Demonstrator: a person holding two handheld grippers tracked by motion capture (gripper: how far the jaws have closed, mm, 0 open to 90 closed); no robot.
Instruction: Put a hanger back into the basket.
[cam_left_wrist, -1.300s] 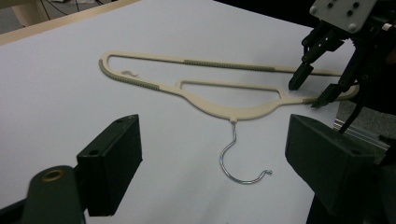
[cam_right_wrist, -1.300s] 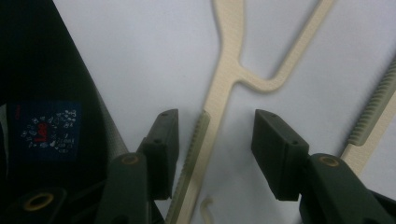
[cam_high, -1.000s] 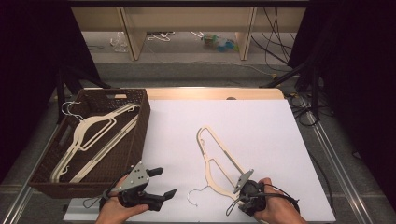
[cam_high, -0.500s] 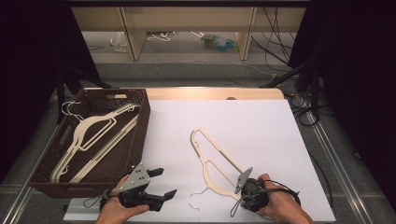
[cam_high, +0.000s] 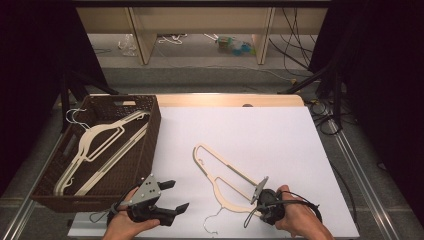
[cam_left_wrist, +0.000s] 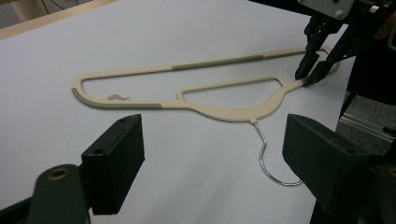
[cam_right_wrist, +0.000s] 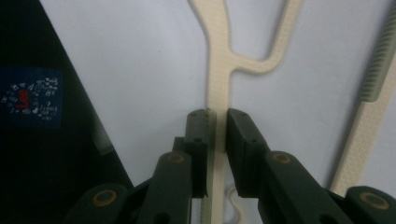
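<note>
Cream plastic hanger with wire hook (cam_high: 225, 172) lying flat on white table (cam_high: 280, 135), right gripper (cam_right_wrist: 217, 128) clamping one thin arm; risking twisting loose. Left gripper (cam_high: 172, 196) hovering apart, empty.

Readable markings: none legible.
One printed item only: a small dark-blue label (cam_right_wrist: 31, 97) at the left of the right gripper view, set on a black surface. It carries scattered tiny white marks and a small red mark near its left edge; all too small and blurred to read as letters or numbers. No lettering shows in the high view or the left gripper view.
</note>
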